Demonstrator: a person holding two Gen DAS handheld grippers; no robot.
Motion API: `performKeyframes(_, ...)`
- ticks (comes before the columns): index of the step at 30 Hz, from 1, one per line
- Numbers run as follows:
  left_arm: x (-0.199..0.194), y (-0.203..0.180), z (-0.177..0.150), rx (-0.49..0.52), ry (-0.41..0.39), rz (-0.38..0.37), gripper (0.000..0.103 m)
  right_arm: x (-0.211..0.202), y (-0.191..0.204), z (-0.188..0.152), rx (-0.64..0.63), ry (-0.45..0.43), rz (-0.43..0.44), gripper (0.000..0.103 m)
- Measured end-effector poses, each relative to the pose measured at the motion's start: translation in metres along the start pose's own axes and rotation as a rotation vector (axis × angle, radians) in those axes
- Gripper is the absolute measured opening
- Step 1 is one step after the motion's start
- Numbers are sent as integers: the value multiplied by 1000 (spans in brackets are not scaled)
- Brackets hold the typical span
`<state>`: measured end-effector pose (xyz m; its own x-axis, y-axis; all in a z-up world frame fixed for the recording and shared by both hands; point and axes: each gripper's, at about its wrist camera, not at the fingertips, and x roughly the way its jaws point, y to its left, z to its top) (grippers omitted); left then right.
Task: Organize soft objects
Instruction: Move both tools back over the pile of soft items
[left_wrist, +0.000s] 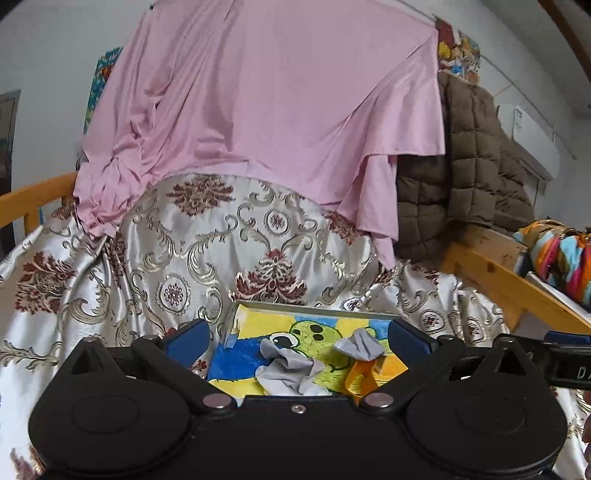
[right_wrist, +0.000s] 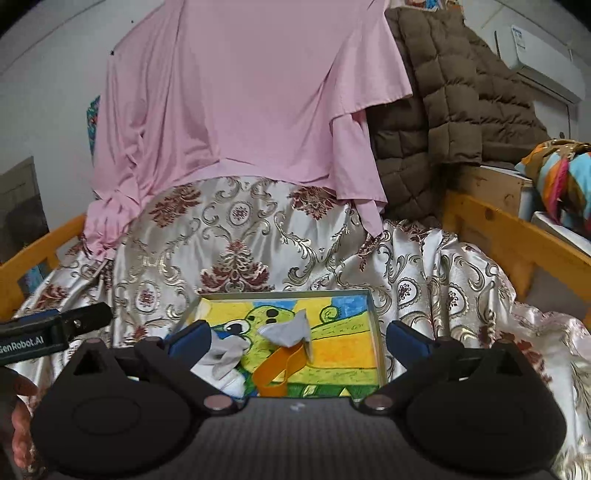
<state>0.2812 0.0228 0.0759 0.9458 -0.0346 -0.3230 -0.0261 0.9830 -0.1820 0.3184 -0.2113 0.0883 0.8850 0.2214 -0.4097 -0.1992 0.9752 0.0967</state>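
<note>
A shallow tray (left_wrist: 306, 308) with a bright cartoon picture on its floor lies on the patterned satin spread. Inside it are two crumpled grey cloth pieces (left_wrist: 284, 365) (left_wrist: 360, 345) and an orange strap (left_wrist: 364, 373). My left gripper (left_wrist: 297, 338) hovers above the tray's near end, open, nothing between its blue pads. In the right wrist view the same tray (right_wrist: 280, 294) holds a grey cloth (right_wrist: 288, 330), a pale cloth (right_wrist: 225, 356) and the orange strap (right_wrist: 280, 365). My right gripper (right_wrist: 297, 338) is open and empty above them.
A pink cloth (left_wrist: 258, 103) drapes over a mound behind the tray, with a brown quilted coat (left_wrist: 472, 155) to its right. Wooden bed rails (left_wrist: 509, 280) run along both sides. A colourful fabric bundle (left_wrist: 561, 258) sits beyond the right rail.
</note>
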Motion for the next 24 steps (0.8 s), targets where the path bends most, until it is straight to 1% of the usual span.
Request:
performKeyframes(4,-29,-4,-4,18,-37,7,102,-31,11,-10,-45,-47,-11,103)
performKeyframes(8,-54,-3,-7,5,-59,17,102,-58,21,-16,-67,-88,-39,103)
performKeyframes(15,-90,2,-22,9,-62,45,102,-97,32,-32,-73,-138,-58,103)
performKeyframes(20,-110,8,-38,-3,-60,61,102,-120,39,-52,-76,-167,-72,103)
performKeyframes(24,-125,12,-54,17,-54,62,102,-137,44,-69,-100,-189,-93,103)
